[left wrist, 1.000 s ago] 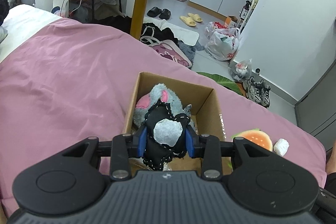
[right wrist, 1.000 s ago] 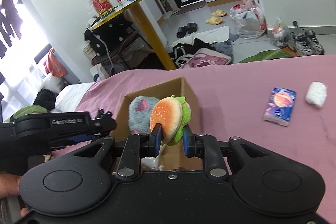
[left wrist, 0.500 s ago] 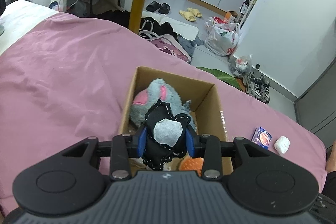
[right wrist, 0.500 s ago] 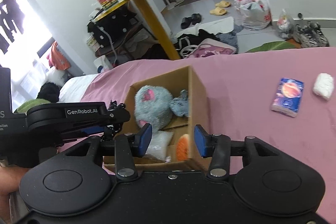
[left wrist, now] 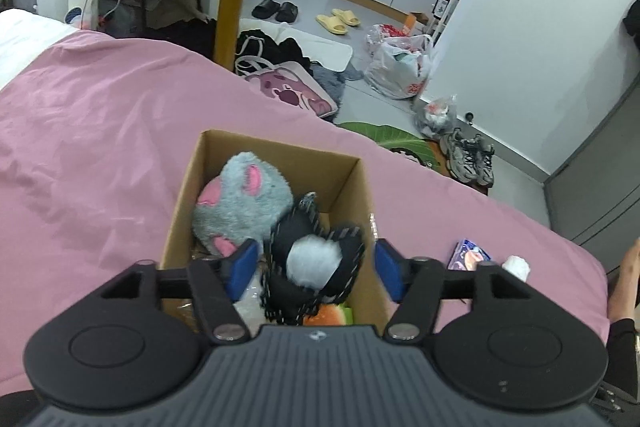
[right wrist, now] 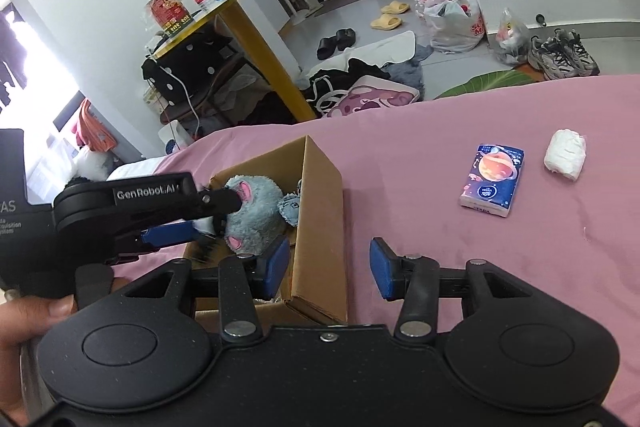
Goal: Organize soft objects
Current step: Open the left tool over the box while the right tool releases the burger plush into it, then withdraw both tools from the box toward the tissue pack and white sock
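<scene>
Here the left gripper (left wrist: 314, 263) hangs over the cardboard box (left wrist: 182, 203), jaws spread wide, so the black-and-white plush (left wrist: 314, 261) lies loose inside beside the grey plush (left wrist: 240, 205). The right gripper (right wrist: 328, 263) is likewise open and empty, likely free for the tissue pack (right wrist: 492, 179) on the pink bedspread (right wrist: 520, 247).

Left gripper (left wrist: 314, 269): matte black body with a ribbed grey top plate, two round domed housings at either side, silver pivot screws on the linkage arms, blue pads on the fingers (left wrist: 241, 267). Seen side-on from the right wrist view, its arm carries white "GenRobot.AI" lettering. Right gripper (right wrist: 329, 269): same black build, smooth top plate, one small central screw, silver pivot screws, blue pads. A black sleeve (left wrist: 622, 347) shows at the right edge.
</scene>
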Demonstrator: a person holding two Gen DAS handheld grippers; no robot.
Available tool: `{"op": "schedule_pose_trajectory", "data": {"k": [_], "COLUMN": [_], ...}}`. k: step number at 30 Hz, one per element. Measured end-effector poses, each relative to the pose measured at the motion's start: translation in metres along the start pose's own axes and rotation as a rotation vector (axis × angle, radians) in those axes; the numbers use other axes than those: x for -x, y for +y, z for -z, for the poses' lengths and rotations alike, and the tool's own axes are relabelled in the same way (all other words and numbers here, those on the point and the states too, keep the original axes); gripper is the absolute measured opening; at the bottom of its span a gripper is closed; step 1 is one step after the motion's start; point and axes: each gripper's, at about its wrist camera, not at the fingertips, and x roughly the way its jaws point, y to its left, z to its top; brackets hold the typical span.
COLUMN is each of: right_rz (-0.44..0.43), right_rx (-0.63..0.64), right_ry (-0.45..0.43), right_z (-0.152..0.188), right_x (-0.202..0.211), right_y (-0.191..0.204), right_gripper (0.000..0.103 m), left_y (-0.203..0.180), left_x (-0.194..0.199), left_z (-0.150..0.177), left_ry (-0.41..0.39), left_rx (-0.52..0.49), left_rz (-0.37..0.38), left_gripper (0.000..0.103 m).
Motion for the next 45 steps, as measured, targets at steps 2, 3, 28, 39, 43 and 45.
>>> {"op": "schedule_pose_trajectory", "data": {"k": [2,3,28,39,43,45], "right_rz": [-0.003,-0.005,0.086,0.120,0.116,0.136], "right_rx": [-0.003,-0.004,0.023,-0.001,0.001,0.008], "right_ry": [-0.001,0.000,-0.030,-0.086,-0.095,-0.097], "right_z": [0.000,0.000,-0.009,-0.012,-0.014,-0.014], "right_x": [0.002,0.002,0.044,0.063,0.068,0.068], "right_y": [-0.002,-0.003,-0.048,-0.081,-0.092,-0.097], "right_gripper": [0.045,0.045,0.079,0.099,0.103,0.103], "left_y": [-0.003,-0.004,-0.054,-0.085,-0.092,-0.095], "left_x": [0.002,0.003,0.030,0.024,0.024,0.022], "left_z": [0.000,0.000,0.017,0.031,0.034,0.035], "left_ry": [-0.011,-0.017,-0.077,-0.061,-0.071,-0.063], "left_rx": [-0.001,-0.001,-0.082,-0.129,-0.128,-0.113], "left_rz": [-0.022,-0.025,-0.031,-0.061,-0.094,-0.097], "left_gripper": [0.070,0.071,0.087,0.102,0.102,0.103]}}
